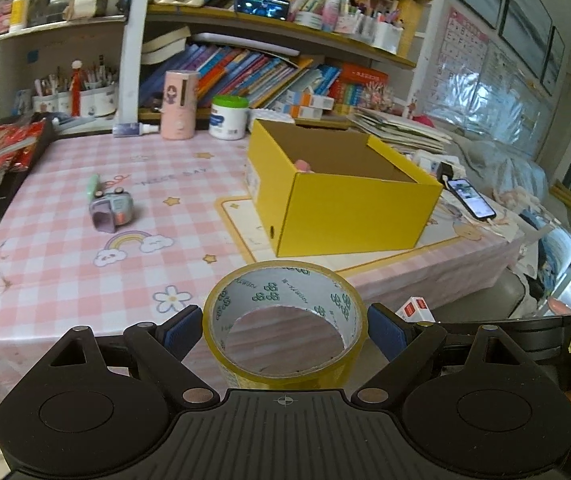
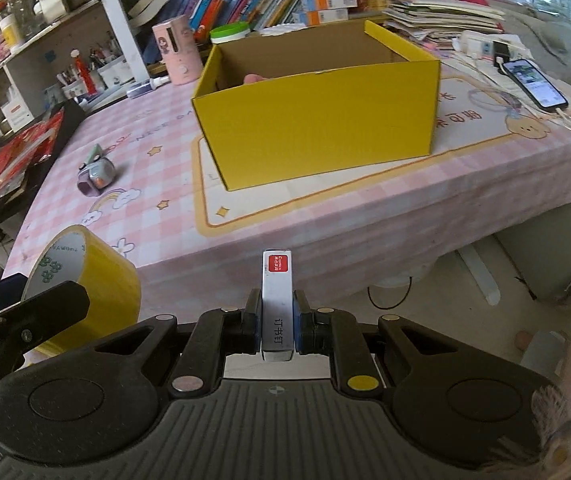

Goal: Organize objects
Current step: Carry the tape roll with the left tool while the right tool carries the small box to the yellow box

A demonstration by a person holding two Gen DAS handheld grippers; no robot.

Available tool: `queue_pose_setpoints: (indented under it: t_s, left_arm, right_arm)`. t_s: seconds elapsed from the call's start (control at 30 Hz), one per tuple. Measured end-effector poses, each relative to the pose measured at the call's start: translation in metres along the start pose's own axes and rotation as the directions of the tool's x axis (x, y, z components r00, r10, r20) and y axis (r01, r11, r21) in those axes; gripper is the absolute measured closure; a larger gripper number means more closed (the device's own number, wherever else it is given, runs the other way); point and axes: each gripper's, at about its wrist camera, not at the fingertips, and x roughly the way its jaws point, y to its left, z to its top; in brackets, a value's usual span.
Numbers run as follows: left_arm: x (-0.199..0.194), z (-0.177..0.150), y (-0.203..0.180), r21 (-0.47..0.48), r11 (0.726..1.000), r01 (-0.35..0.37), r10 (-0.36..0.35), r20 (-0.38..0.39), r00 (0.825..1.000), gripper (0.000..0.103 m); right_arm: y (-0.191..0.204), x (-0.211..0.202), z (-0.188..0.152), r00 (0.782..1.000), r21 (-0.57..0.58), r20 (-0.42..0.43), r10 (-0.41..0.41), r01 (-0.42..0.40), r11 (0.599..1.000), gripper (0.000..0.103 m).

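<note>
Yellow tape roll [image 1: 284, 326] clamped in the left gripper [image 1: 284, 330] and a small staple box [image 2: 277, 304] pinched in the right gripper [image 2: 277, 320] both hang short of the table edge, likely bound for the open yellow carton [image 2: 317, 120], so each needs lifting over its rim before release.

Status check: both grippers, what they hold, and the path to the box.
Left gripper clamps yellow tape roll. Right gripper shut on small white staple box. Open yellow cardboard box ahead on table; nothing in the way.

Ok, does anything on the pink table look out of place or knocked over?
Mostly tidy. A small grey-purple gadget lies tipped on its side, alone on the tablecloth, left of the yellow box.
</note>
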Motion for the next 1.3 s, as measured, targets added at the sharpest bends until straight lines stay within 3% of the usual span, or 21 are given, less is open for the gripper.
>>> queue_pose_setpoints:
  t_s: [0.77, 1.3]
  left_arm:
    - [0.035, 0.032, -0.040, 0.058, 0.998, 0.033, -0.035, 0.030, 0.999, 0.013]
    - [0.082, 0.109, -0.072, 0.118, 0.993, -0.009, -0.013, 0.182, 0.983, 0.013]
  right_arm:
    - [-0.045, 0.013, 0.032, 1.000, 0.056, 0.004, -0.026, 0.026, 0.998, 0.089]
    - [-0.083, 0.027, 0.139, 0.982, 0.018, 0.189, 0.016, -0.020, 1.000, 0.089]
